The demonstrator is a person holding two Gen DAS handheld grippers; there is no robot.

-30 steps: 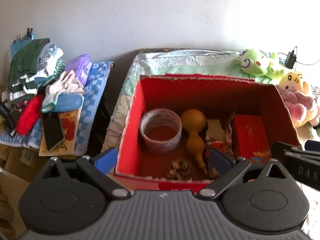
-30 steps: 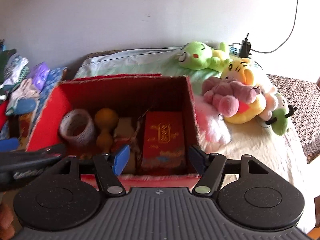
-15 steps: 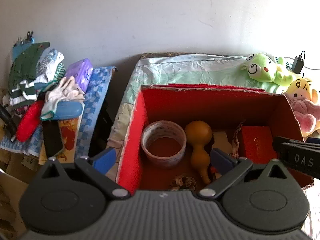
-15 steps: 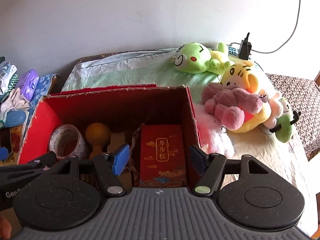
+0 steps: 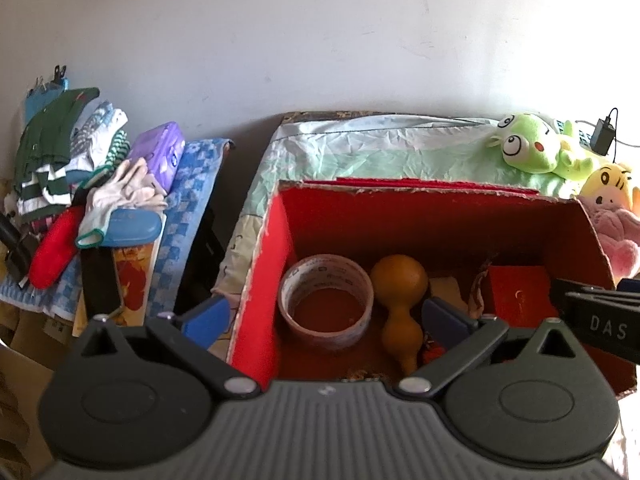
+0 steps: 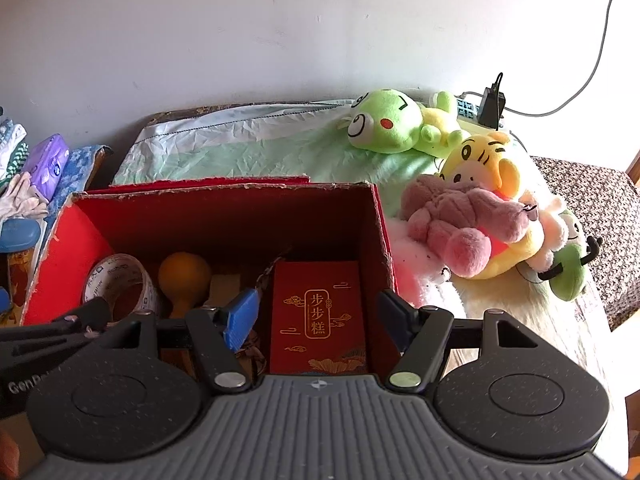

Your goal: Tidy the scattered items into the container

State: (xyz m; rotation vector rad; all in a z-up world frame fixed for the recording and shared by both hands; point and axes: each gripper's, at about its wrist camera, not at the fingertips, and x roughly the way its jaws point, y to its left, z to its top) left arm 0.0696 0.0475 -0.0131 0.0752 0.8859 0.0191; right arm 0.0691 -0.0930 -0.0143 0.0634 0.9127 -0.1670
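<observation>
A red cardboard box (image 5: pixel 264 272) (image 6: pixel 380 224) stands on the bed. In it lie a roll of tape (image 5: pixel 326 300) (image 6: pixel 116 280), an orange gourd (image 5: pixel 398 284) (image 6: pixel 184 272) and a red packet with gold print (image 6: pixel 318 316) (image 5: pixel 516 292). My left gripper (image 5: pixel 324 316) is open and empty, held low at the box's near left corner. My right gripper (image 6: pixel 318 316) is open and empty, held over the near edge above the red packet. Each gripper shows at the edge of the other's view.
Plush toys lie to the right of the box: a green frog (image 6: pixel 392 124) (image 5: pixel 528 144), a yellow one (image 6: pixel 484 164) and a pink one (image 6: pixel 460 216). A pile of clothes, white gloves (image 5: pixel 120 192) and a purple pack (image 5: pixel 160 152) sits at the left. A charger (image 6: pixel 492 104) is at the wall.
Both grippers have drawn back and dropped lower toward the box's near edge, so the box contents sit lower and partly hidden in both views. Both stay open and empty.
</observation>
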